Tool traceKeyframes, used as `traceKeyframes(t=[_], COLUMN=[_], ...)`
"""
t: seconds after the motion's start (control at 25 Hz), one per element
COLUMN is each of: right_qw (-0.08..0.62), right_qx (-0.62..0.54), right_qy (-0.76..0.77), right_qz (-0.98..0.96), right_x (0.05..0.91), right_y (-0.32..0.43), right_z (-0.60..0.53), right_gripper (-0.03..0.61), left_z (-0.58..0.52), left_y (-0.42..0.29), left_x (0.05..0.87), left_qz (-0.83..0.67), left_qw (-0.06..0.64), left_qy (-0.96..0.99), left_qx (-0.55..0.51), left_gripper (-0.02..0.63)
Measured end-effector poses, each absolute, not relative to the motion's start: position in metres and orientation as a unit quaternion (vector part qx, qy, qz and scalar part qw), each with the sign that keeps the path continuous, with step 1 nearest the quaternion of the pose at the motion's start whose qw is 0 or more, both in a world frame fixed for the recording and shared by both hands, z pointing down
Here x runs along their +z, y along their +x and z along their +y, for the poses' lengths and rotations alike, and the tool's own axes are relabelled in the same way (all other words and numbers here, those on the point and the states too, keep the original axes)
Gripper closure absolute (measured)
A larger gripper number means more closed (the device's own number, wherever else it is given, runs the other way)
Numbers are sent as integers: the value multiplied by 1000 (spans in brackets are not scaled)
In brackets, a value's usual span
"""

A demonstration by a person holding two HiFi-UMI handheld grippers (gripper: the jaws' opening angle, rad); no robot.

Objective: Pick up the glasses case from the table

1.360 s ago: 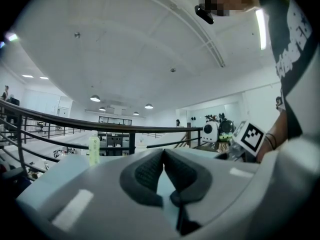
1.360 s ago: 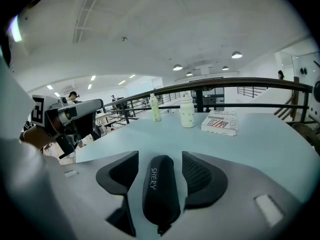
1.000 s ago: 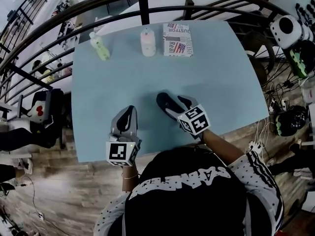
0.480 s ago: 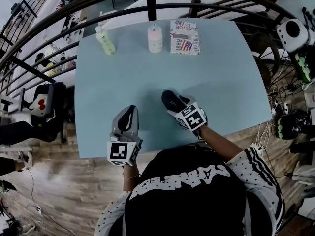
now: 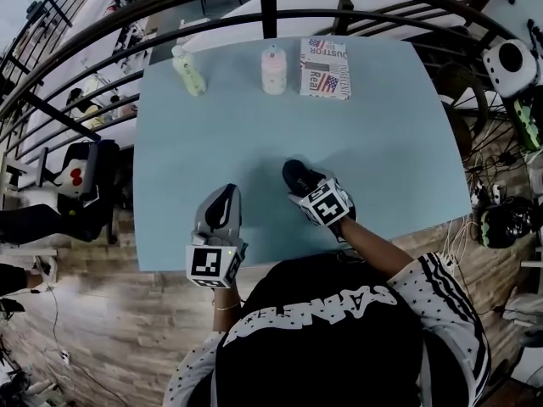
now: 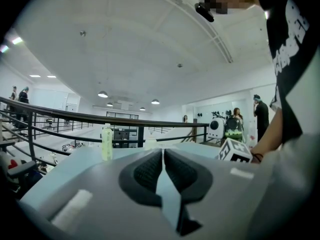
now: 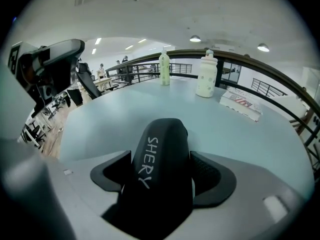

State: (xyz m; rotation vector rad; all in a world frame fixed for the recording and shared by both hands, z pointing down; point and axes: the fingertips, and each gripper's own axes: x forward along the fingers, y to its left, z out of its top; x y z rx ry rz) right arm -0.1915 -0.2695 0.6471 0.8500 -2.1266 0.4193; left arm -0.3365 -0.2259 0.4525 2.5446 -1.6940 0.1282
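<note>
The black glasses case (image 5: 294,175) lies on the light-blue table (image 5: 382,142) near its front edge; white lettering runs along its lid (image 7: 162,154). My right gripper (image 5: 304,186) points steeply down over it, a jaw on either side of the case's near end. Its jaws are opening, and its pads (image 7: 207,171) flank the case without clearly pressing on it. My left gripper (image 5: 222,197) rests low over the table to the left of the case, held about level. In the left gripper view its jaws (image 6: 163,154) are shut with nothing between them.
At the table's far edge stand a green bottle (image 5: 188,70), a pale pink bottle (image 5: 273,69) and a printed box (image 5: 324,68). A dark curved railing (image 5: 270,11) runs behind them. Wooden floor lies below the table's front edge.
My right gripper has sunk toward the table and come further over the case. The left gripper has stayed where it was.
</note>
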Motion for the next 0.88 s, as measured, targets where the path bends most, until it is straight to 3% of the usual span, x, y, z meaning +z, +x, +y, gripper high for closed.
traceKeyframes(t=[0.56,0.88], right_qw=[398,354], right_qx=[175,192], right_qy=[328,342], right_qz=[-839,-849], right_x=[647,627], right_y=[-187,-180], right_z=[-264,-267], right_gripper=[209,210], left_z=[-214,-214], left_y=[-335,-325], left_x=[447,448], left_qz=[-562,-557], left_qw=[35,34], left_qy=[825,828], left_qx=[47,54], left_gripper=[614,614])
